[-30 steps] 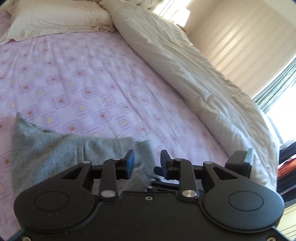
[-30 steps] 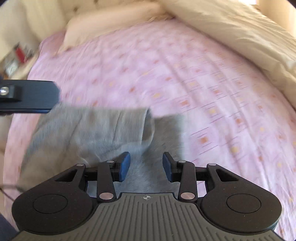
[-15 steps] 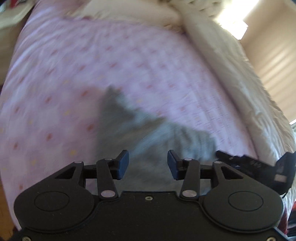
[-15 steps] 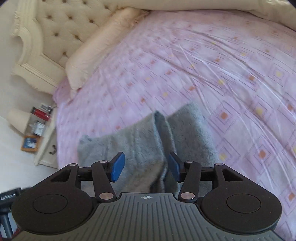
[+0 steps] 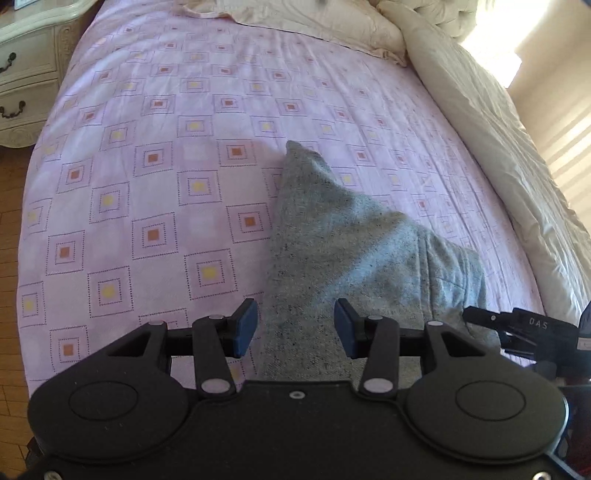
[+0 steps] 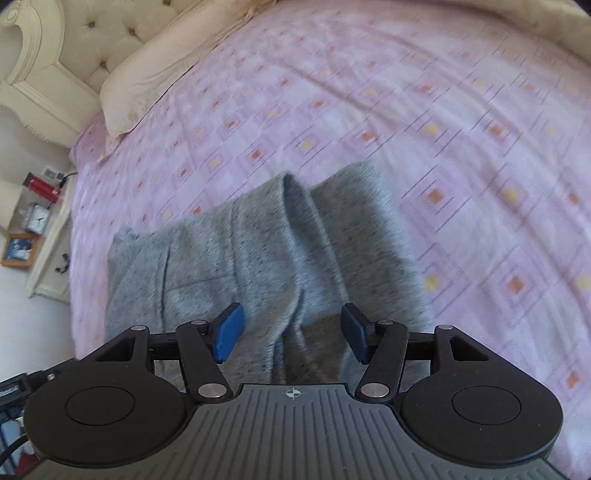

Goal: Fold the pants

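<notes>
Pants near edge hidden, seemingly under both tongs.

a home bedroom: bed, pillow, tufted headboard, nightstand.

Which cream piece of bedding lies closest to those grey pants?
The long cream duvet along the bed's side; the cream pillow sits far off at the headboard.

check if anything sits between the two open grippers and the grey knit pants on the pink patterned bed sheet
Nothing visible does. The grey knit pants lie directly below the left gripper and right gripper, both open and empty, right jaws just widening. The pink patterned bed sheet nearby is bare.
</notes>
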`<state>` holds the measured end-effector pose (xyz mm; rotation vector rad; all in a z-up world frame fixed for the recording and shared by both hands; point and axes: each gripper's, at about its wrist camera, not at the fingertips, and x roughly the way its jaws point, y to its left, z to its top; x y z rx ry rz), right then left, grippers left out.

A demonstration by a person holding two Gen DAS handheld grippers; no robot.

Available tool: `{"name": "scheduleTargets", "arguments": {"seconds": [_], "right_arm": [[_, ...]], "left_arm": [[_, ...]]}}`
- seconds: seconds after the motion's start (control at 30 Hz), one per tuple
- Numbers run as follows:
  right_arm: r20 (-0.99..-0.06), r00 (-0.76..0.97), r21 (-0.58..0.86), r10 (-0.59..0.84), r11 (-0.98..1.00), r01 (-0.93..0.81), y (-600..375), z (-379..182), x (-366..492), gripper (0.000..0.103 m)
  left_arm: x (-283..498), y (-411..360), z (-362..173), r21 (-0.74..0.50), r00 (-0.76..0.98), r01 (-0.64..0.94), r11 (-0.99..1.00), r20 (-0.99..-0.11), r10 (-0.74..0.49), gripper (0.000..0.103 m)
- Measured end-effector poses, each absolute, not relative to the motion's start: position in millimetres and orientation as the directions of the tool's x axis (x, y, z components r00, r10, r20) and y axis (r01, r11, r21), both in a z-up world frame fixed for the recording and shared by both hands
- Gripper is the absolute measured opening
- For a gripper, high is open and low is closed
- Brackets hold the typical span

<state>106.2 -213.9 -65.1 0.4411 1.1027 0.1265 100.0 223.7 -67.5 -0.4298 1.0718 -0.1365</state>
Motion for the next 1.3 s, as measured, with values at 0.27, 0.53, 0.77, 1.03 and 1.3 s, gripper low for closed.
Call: {"name": "scheduleTargets", "arguments": {"seconds": [0.27, 0.53, 0.77, 1.03, 1.3], "right_arm": [[-0.824, 0.388, 0.500, 0.412, 0.852, 0.157, -216, -85, 113, 0.065], [-0.792, 0.461, 0.372, 0.400, 0.915, -0.156, -168, -35, 94, 0.015], [-0.783, 0.534, 0.279, 0.318, 0.948, -0.156, -186, 4, 79, 0.015], [-0.900, 0.399, 0.141, 0.174, 0.984, -0.111, -183, -49, 106, 0.016], [-0.896, 0.394, 0.199, 0.207, 0.978, -0.061, -194, -48, 103, 0.020]], "left_arm": [[96, 208, -66, -0.366, 0.468, -0.011, 0.930, -0.824, -0.319, 0.053], [95, 217, -66, -0.398, 0.475, -0.050, 0.916, -0.816, -0.328, 0.053], [97, 221, -65, -0.415, 0.485, -0.078, 0.906, -0.810, -0.329, 0.053], [98, 183, -56, -0.307, 0.466, 0.046, 0.951, -0.835, -0.292, 0.053], [97, 127, -102, -0.141, 0.277, 0.194, 0.971, -0.942, -0.192, 0.058]]}}
